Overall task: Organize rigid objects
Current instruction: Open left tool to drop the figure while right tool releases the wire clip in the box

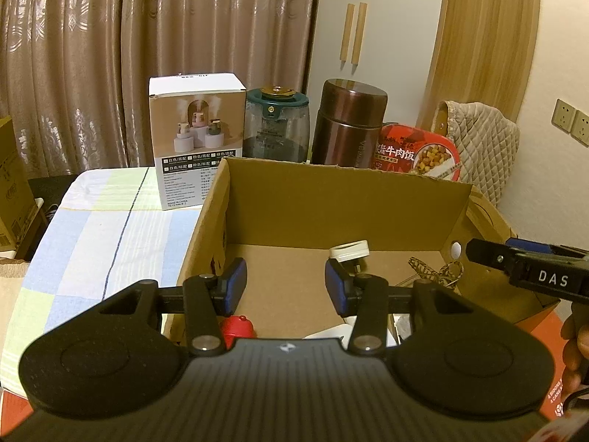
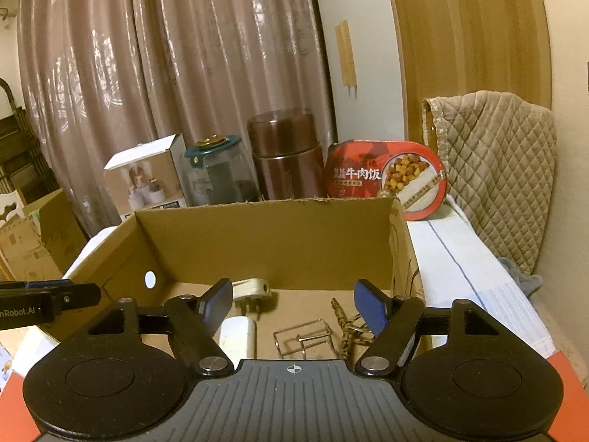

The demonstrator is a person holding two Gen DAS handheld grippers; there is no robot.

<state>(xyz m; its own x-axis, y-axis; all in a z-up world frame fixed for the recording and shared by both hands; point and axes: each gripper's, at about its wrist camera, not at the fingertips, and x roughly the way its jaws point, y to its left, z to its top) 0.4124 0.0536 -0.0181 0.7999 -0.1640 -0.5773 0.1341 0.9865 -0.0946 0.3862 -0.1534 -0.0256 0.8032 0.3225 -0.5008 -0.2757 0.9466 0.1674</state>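
An open cardboard box (image 1: 346, 206) (image 2: 265, 235) sits on the table in front of both grippers. Inside it lie a white plug adapter (image 1: 349, 251) (image 2: 254, 289), a white charger block (image 2: 239, 337), a wire rack (image 2: 305, 335), a patterned lanyard with a key ring (image 1: 438, 272) (image 2: 348, 326) and a small red object (image 1: 237, 326). My left gripper (image 1: 285, 285) is open and empty over the box's near edge. My right gripper (image 2: 294, 305) is open and empty over the box; it shows at the right of the left wrist view (image 1: 530, 269).
Behind the box stand a white product carton (image 1: 195, 140) (image 2: 147, 176), a glass jar with a green lid (image 1: 276, 125) (image 2: 217, 173), a brown thermos (image 1: 348, 121) (image 2: 287, 154) and a red meal tub (image 1: 419, 154) (image 2: 390, 176). A quilted cloth (image 2: 500, 169) hangs on the right. A checked tablecloth (image 1: 95, 228) covers the table.
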